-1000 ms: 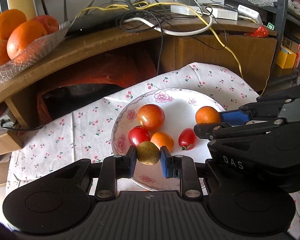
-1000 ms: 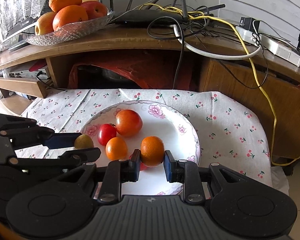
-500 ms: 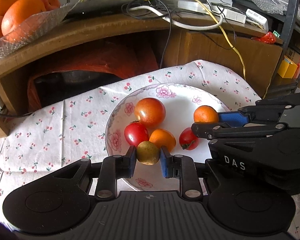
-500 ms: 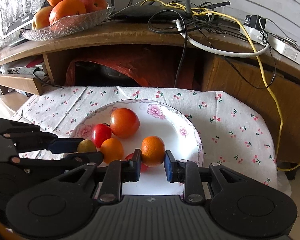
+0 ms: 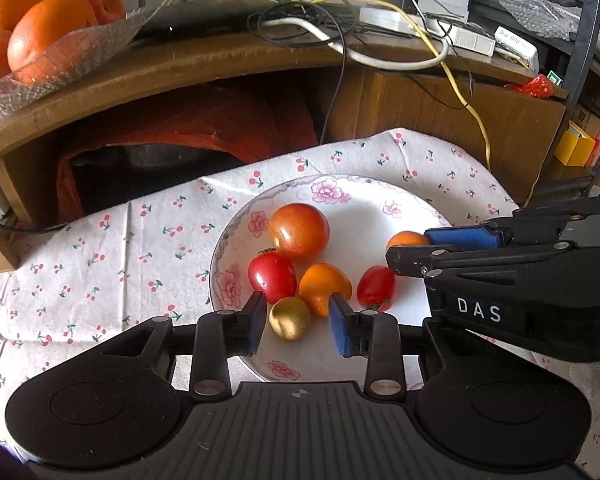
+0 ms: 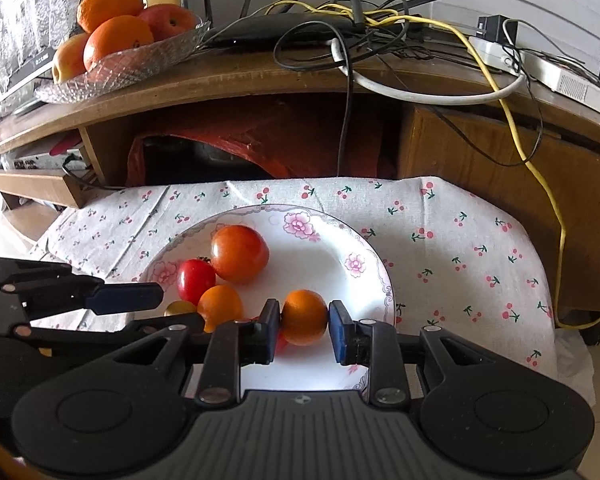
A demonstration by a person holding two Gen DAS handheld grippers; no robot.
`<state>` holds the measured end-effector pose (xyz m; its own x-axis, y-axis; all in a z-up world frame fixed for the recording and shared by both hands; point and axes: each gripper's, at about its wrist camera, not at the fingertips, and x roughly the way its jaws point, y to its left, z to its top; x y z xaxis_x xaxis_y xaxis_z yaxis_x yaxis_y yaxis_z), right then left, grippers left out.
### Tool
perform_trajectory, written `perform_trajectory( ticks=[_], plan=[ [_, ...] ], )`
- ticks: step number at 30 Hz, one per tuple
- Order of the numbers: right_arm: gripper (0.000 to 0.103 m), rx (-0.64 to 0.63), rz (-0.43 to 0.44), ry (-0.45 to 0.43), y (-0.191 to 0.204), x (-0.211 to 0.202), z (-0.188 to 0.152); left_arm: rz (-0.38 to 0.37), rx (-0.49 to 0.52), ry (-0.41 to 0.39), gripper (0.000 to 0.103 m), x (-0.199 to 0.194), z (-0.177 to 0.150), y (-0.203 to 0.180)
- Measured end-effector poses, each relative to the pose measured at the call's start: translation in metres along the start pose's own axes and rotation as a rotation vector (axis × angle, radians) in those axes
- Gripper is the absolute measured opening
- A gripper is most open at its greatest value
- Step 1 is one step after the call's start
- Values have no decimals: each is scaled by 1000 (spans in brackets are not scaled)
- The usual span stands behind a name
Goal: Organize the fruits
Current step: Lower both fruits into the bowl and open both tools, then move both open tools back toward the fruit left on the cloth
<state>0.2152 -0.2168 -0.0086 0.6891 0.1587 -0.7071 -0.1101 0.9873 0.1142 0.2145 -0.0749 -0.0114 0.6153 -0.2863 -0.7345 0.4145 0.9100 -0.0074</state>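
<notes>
A flowered white plate lies on a cherry-print cloth. On it are a large orange-red tomato, a red tomato, an orange fruit and a small red tomato. A small yellow-green fruit rests on the plate between the fingers of my left gripper, which is open with a gap on each side. My right gripper is shut on a small orange low over the plate's near right part.
A wooden shelf rises behind the cloth. It carries a glass bowl of oranges and an apple, a router and tangled cables. A yellow cable hangs down at the right. The cloth lies bare left of the plate.
My left gripper has opened and let go of the yellow-green fruit, which now lies on the plate. Both grippers have edged closer to the plate. The right one still holds the orange.
</notes>
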Motion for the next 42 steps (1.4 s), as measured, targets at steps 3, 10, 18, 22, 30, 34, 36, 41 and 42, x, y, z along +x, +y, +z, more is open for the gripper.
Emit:
perform_trajectory(
  ticks=[3, 10, 18, 22, 30, 34, 36, 41, 42],
  plan=[
    [31, 20, 13, -8, -2, -5, 2, 0, -9, -17, 50, -7, 2, 2],
    [32, 0, 25, -28, 8, -25, 4, 13, -13, -37, 54, -28, 4, 8],
    [32, -44, 54, -29, 33, -50, -7, 44, -12, -31, 55, -56, -8, 24],
    [32, -70, 70, -15, 47, -60, -19, 54, -29, -23, 57, -69, -17, 37],
    [32, -128, 123, 43, 84, -60, -48, 67, -49, 1, 60, -86, -37, 66],
    [32, -150, 126, 63, 97, -49, -56, 69, -54, 28, 60, -82, -45, 79],
    [32, -164, 122, 70, 100, -44, -59, 70, -43, 47, 60, -75, -50, 82],
    [32, -184, 121, 66, 103, -37, -61, 54, -1, 94, 60, -61, -63, 83],
    [32, -190, 121, 68, 104, -35, -62, 52, 11, 102, 60, -58, -66, 82]
  ],
)
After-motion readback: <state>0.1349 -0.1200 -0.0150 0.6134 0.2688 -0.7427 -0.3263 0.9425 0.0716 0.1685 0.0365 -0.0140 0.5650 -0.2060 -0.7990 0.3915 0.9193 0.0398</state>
